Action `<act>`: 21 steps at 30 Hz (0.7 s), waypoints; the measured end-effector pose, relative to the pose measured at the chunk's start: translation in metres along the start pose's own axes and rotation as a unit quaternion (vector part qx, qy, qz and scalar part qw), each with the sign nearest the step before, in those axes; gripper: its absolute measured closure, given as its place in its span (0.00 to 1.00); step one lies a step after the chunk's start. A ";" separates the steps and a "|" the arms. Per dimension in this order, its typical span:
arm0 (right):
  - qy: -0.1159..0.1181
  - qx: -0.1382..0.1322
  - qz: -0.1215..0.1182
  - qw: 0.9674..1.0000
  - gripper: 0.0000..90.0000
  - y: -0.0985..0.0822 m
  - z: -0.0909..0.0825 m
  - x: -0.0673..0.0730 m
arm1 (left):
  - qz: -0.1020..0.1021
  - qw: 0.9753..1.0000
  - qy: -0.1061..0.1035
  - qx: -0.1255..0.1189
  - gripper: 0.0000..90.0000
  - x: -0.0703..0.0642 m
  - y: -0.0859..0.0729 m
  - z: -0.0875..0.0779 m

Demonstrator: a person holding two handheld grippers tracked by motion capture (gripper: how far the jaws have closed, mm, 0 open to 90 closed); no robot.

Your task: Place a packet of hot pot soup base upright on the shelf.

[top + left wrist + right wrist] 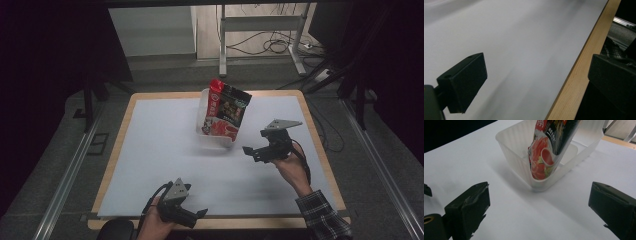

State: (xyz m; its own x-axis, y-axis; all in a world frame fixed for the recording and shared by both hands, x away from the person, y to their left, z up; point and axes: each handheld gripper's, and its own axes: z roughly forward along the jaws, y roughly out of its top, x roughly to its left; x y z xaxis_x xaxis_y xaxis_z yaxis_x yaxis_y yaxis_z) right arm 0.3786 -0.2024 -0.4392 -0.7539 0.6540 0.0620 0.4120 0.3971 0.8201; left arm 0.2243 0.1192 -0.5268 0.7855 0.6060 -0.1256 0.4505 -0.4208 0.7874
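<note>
Two grippers empty, snack bag in tub.
Left gripper (192, 214) jaws wide at near table edge (571, 82); right gripper (251, 153) wide open beside clear tub (204, 102); bag (225, 111) stands tilted inside.

One clear plastic tub (214, 135) stands just above the middle of the high view's frame, on the one white-covered tabletop (150, 150). One snack packet (225, 111), red and black, stands in that tub, leaning. Two tongs are in play: the left tongs (197, 216) at the bottom centre of the frame, the right tongs (251, 151) right of centre. Each has two black jaws, four in all. One plaid sleeve (322, 217) shows at lower right.
</note>
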 end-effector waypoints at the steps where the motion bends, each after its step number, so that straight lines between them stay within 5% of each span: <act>1: 0.000 0.001 0.001 1.000 0.04 -0.001 -0.001 0.000 | 0.000 1.000 0.001 0.000 0.02 0.000 0.000 0.000; 21: -0.018 0.003 0.000 1.000 0.01 -0.028 -0.038 0.004 | -0.010 1.000 0.004 -0.002 0.03 0.003 0.000 -0.002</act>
State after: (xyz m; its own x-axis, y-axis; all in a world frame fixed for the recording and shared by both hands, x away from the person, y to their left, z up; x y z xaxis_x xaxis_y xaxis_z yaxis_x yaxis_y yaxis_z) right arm 0.3442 -0.2353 -0.4399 -0.7349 0.6770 0.0402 0.4141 0.4010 0.8171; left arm 0.2259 0.1223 -0.5261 0.7729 0.6198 -0.1356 0.4640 -0.4065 0.7871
